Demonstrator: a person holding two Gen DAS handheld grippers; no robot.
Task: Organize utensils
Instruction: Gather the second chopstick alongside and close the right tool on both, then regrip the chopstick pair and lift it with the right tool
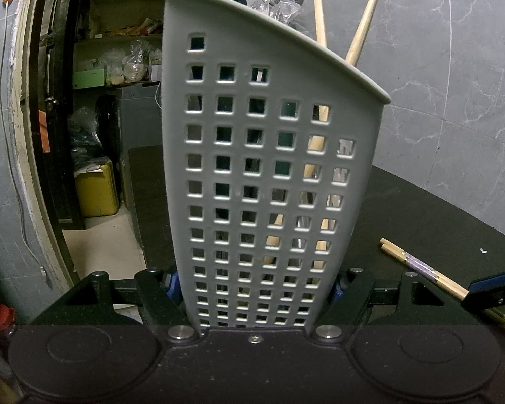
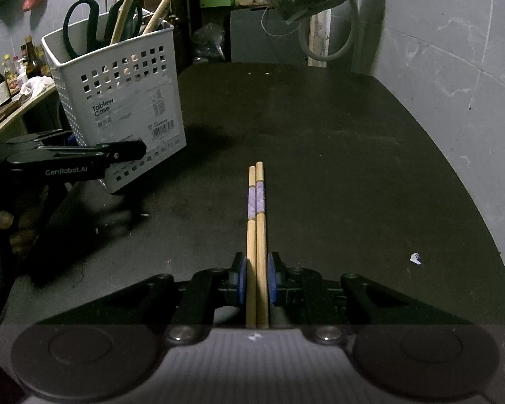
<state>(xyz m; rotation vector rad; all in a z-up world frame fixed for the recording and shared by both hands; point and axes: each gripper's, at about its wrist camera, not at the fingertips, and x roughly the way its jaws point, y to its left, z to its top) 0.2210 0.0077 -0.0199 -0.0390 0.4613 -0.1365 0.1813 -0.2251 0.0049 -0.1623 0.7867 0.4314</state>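
One dark bench (image 2: 320, 128) carries everything, its far edge running up to a grey marbled wall. Largest on it is the white perforated utensil basket (image 1: 262, 168), which stands near the bench's far left corner in the right wrist view and leans, its bottom edge lifted off the bench on the side nearer the middle. Its side bears a printed label with a barcode. Inside it stand dark-handled scissors (image 2: 84, 23) and two long wooden sticks (image 1: 363, 23) that rise above the rim.

The left claw (image 1: 252, 289) is closed on the basket near its base, a blue pad pressing each side wall, so its jaws stand wide apart around that wide thing. In the right wrist view this claw's black body comes in from the bench's left edge, with a person's fingers (image 2: 3, 219) below it.

The right claw (image 2: 256, 276) is nearly closed on a pair of wooden chopsticks (image 2: 256, 202), blue pads pressing either side. The pair lies side by side and touching, each with a purple band near its top, pointing toward the far edge over the middle of the bench, well apart from the basket.

A small white scrap (image 2: 415, 258) lies near the bench's right edge.
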